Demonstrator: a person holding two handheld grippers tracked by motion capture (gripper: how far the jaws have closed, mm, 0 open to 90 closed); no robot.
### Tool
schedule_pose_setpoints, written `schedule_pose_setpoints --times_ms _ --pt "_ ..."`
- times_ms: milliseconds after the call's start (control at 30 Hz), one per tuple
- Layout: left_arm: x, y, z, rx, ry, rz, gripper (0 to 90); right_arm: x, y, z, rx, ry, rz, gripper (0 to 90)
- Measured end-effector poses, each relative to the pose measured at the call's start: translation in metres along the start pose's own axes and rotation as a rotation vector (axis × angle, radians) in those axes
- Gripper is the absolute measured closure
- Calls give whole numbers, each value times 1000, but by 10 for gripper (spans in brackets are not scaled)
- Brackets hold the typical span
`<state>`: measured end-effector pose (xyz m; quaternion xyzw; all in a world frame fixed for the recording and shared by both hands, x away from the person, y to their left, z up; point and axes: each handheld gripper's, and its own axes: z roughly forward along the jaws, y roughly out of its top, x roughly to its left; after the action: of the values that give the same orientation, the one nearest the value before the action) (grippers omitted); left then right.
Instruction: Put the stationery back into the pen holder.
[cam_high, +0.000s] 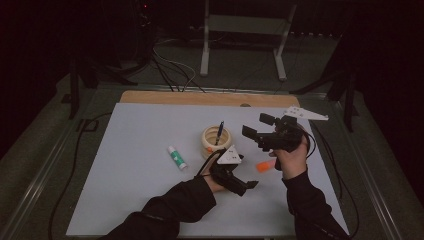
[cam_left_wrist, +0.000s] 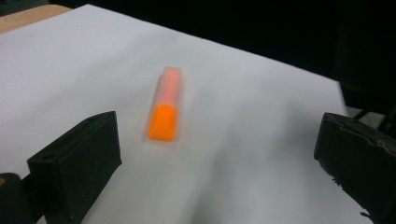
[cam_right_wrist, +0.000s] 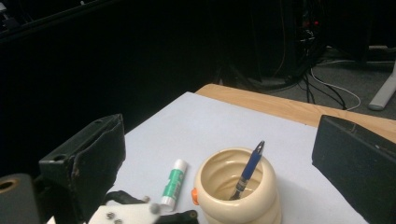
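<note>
Inside cream cup (cam_right_wrist: 238, 193), blue pen (cam_right_wrist: 247, 170) upright; L gripper (cam_high: 248, 184) & R gripper (cam_high: 256, 131) jaws wide, orange marker (cam_left_wrist: 166, 112) loose.

Orange marker (cam_left_wrist: 164, 112) on a white sheet (cam_high: 135, 165)

The pen holder (cam_right_wrist: 238, 191) is cream, its pen (cam_right_wrist: 247, 170) blue; the glue stick (cam_right_wrist: 173, 182) is white with a green label; both grippers' jaws are black.

The room was dim, and the surroundings fell to near black beyond the table (cam_high: 135, 150), whose pale sheet was the brightest surface. The high view was soft and grainy. In the left gripper view the orange highlighter (cam_left_wrist: 166, 109) was blurred, with a faint shadow ahead of the jaws.
</note>
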<state>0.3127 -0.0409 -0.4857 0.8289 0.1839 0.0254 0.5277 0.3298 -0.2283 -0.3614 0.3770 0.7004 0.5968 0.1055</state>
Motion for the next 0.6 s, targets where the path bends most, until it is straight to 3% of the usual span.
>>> schedule_pose_setpoints --times_ms 267,333,600 --pt "5 3 20 19 27 20 41 -1 2 -3 -7 1 3 25" --pt "7 2 30 52 46 29 54 -2 3 -3 -9 5 4 25" --pt "13 1 49 117 51 47 71 -3 2 -5 -7 7 7 25"
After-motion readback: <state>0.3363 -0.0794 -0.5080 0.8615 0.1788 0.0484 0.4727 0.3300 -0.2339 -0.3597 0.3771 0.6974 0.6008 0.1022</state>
